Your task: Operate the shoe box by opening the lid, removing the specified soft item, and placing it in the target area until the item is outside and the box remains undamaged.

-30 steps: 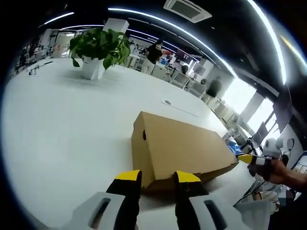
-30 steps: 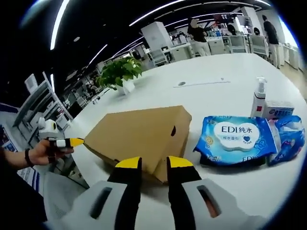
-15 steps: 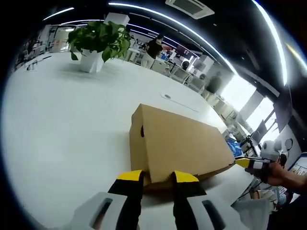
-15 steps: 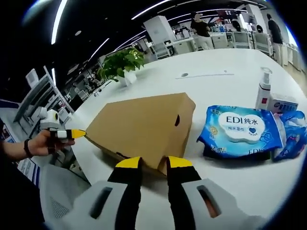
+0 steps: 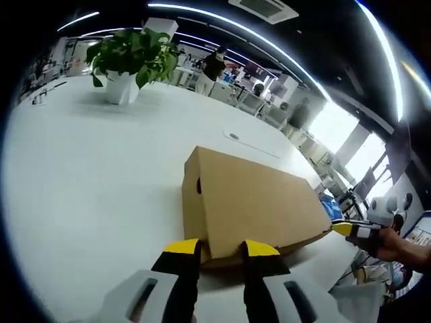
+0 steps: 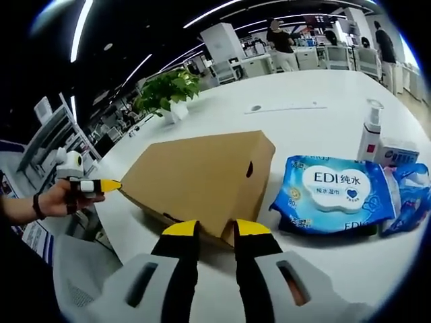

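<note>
Both claws set at the near edges of the closed shoe box

The left claw (image 5: 221,249) and right claw (image 6: 215,229) are held narrowly parted, nothing gripped, tips at the shoe box (image 5: 252,205) on the white tabletop (image 5: 87,175). Since a second ago the box has been drawn slightly nearer and the lid is still shut, so opening is judged not begun. Blue wipe packs (image 6: 337,192) lie beside it, a potted plant (image 5: 128,64) beyond. The soft item is hidden inside; tip contact cannot be made out.

Both views sit close behind their claws, facing opposite ends of the shared shoe box (image 5: 252,205) (image 6: 202,178).
</note>
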